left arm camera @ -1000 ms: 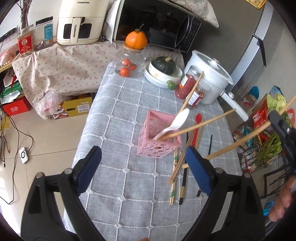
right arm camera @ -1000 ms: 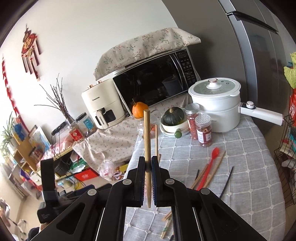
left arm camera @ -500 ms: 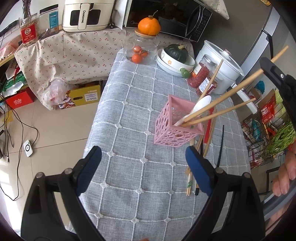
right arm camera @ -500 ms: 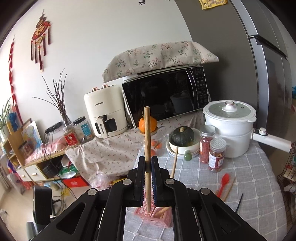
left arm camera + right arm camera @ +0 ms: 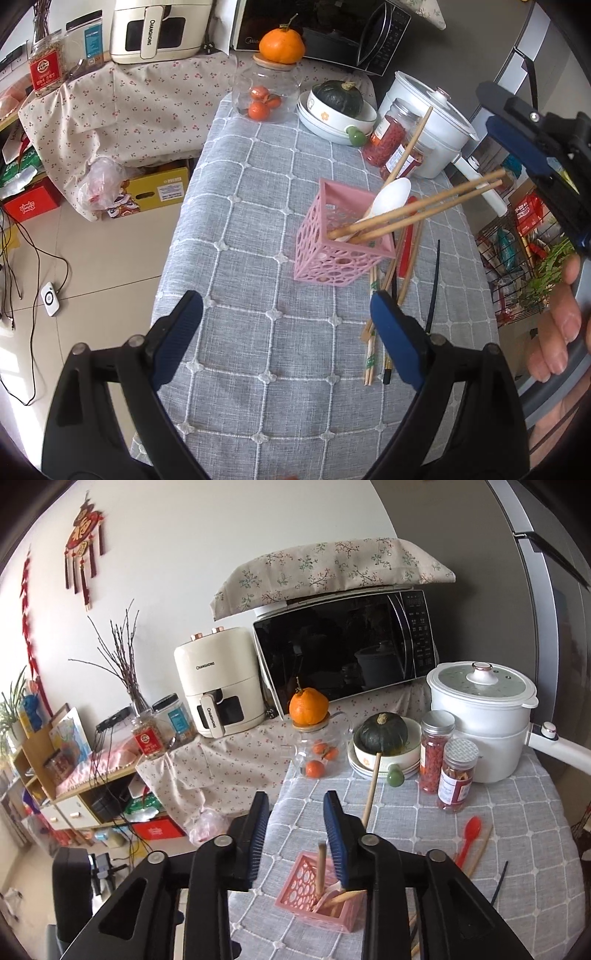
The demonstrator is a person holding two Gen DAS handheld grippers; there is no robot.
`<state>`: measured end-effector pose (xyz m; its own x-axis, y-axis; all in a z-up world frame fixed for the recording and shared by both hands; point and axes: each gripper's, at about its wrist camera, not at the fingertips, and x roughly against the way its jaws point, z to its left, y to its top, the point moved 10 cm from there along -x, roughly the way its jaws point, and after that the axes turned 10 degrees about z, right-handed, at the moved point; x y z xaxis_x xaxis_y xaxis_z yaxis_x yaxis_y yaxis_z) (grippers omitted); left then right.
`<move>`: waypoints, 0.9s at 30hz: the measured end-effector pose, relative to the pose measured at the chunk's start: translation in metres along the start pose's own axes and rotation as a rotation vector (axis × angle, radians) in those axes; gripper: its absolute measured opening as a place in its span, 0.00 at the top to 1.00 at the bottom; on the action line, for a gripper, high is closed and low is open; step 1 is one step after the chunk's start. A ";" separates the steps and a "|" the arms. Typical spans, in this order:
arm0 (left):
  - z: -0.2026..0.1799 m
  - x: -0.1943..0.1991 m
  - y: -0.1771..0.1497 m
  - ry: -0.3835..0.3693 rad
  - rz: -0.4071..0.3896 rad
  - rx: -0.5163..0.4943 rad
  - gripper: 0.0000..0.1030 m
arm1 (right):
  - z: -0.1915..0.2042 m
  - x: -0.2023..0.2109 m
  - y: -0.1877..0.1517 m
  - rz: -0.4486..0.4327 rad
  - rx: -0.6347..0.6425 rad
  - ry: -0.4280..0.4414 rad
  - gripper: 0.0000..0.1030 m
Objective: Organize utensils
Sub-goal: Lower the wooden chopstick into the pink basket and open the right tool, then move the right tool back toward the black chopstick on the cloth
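Note:
A pink lattice basket (image 5: 334, 254) stands on the grey checked tablecloth (image 5: 258, 332). It holds a white spoon (image 5: 388, 197) and three wooden chopsticks (image 5: 417, 208) that lean to the right. My left gripper (image 5: 286, 328) is open and empty, near the table's front edge. My right gripper (image 5: 297, 834) is open and empty above the basket (image 5: 314, 897); it also shows in the left wrist view (image 5: 517, 136). Loose chopsticks (image 5: 373, 343), a red spoon (image 5: 469, 836) and a black stick (image 5: 433, 284) lie right of the basket.
At the far end stand a glass jar (image 5: 267, 92) with an orange (image 5: 281, 46) on top, a bowl with a green squash (image 5: 338, 107), two spice jars (image 5: 447, 760) and a white pot (image 5: 480, 716). A microwave (image 5: 351, 650) and air fryer (image 5: 218, 690) sit behind.
My right gripper has opened and let go of the wooden chopstick, which now rests in the pink basket. The left gripper has moved closer to the table.

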<state>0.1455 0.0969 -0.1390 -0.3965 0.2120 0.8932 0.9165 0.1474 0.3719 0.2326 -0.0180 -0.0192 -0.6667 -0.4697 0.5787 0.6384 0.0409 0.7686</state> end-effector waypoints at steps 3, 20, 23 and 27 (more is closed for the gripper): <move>-0.008 0.000 -0.002 -0.013 -0.001 -0.015 0.11 | -0.011 0.023 0.004 -0.019 -0.020 0.005 0.51; -0.055 -0.029 -0.028 0.044 0.068 -0.165 0.06 | -0.166 0.081 -0.057 0.086 -0.167 -0.276 0.15; -0.058 -0.035 -0.030 0.064 0.064 -0.191 0.02 | -0.186 0.068 -0.078 0.157 -0.172 -0.312 0.14; -0.059 -0.046 -0.032 0.090 0.050 -0.213 0.01 | -0.211 0.045 -0.106 0.251 -0.206 -0.341 0.14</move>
<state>0.1375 0.0256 -0.1766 -0.3530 0.1257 0.9271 0.9291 -0.0699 0.3632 0.2160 -0.2294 -0.1315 -0.5481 -0.1495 0.8229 0.8362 -0.0758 0.5432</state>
